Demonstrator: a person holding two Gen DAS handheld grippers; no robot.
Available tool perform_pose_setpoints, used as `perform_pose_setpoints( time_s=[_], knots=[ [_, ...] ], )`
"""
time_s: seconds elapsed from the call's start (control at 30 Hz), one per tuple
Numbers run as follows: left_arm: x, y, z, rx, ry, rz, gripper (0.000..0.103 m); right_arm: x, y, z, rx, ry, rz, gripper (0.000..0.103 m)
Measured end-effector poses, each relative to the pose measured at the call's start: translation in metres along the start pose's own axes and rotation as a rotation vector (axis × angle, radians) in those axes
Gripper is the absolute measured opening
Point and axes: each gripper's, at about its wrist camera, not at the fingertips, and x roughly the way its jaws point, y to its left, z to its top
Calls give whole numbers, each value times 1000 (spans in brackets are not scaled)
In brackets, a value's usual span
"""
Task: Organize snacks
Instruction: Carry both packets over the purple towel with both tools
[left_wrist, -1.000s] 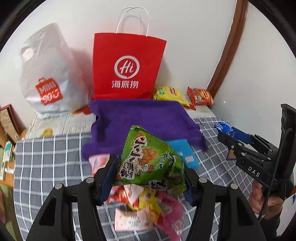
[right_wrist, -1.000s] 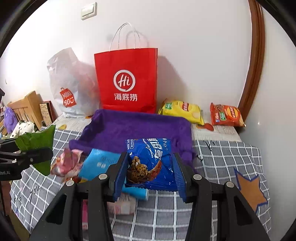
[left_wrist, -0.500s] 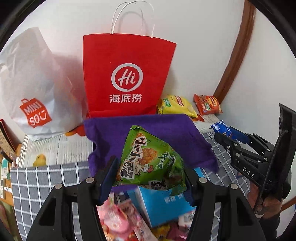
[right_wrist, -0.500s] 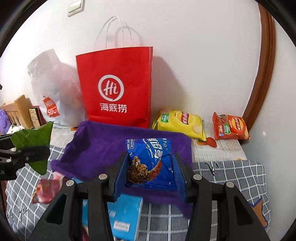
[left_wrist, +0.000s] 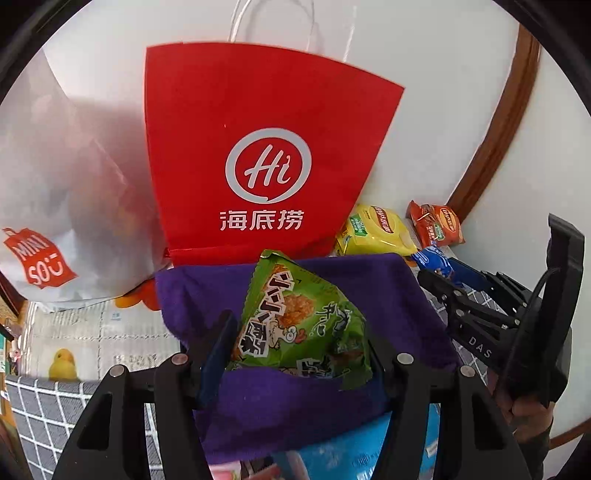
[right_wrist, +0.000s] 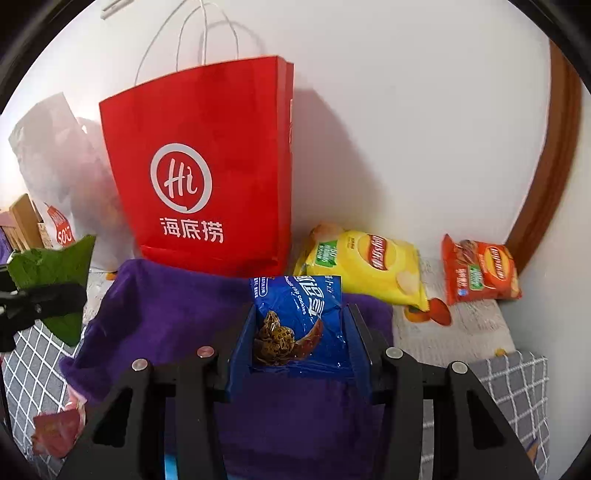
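Observation:
My left gripper (left_wrist: 299, 347) is shut on a green snack bag (left_wrist: 299, 317), held above a purple cloth (left_wrist: 280, 413). In the right wrist view my right gripper (right_wrist: 301, 332) is shut on a blue cookie packet (right_wrist: 301, 310), also over the purple cloth (right_wrist: 177, 325). The right gripper (left_wrist: 439, 271) with its blue packet shows at the right of the left wrist view, and the left gripper's green bag (right_wrist: 51, 277) shows at the left edge of the right wrist view. A red paper bag (left_wrist: 258, 162) (right_wrist: 207, 177) stands just behind the cloth.
A yellow chip bag (right_wrist: 369, 266) and an orange chip bag (right_wrist: 480, 269) lie by the wall at right. A white plastic bag (left_wrist: 59, 206) sits left of the red bag. A light blue packet (left_wrist: 354, 446) and a pink packet (right_wrist: 55, 432) lie on the grey checked tablecloth (right_wrist: 517, 387).
Both grippers have moved forward toward the red bag, carrying their packets from over the loose snacks to above the purple cloth. Both grips are unchanged.

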Motion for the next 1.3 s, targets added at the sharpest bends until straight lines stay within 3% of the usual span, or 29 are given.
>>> perform_pose_setpoints(
  time_s=[0.27, 0.6, 1.03, 1.3],
  knots=[
    [23, 14, -4, -23, 22, 15, 60, 30, 6, 7, -22, 12, 9, 47],
    [55, 24, -11, -37, 96, 22, 60, 63, -1, -8, -49, 95, -5, 47],
    [78, 23, -19, -29, 174, 37, 60, 86, -7, -17, -55, 217, 50, 47],
    [83, 24, -20, -35, 194, 40, 62, 87, -2, -20, -78, 217, 51, 49]
  ],
)
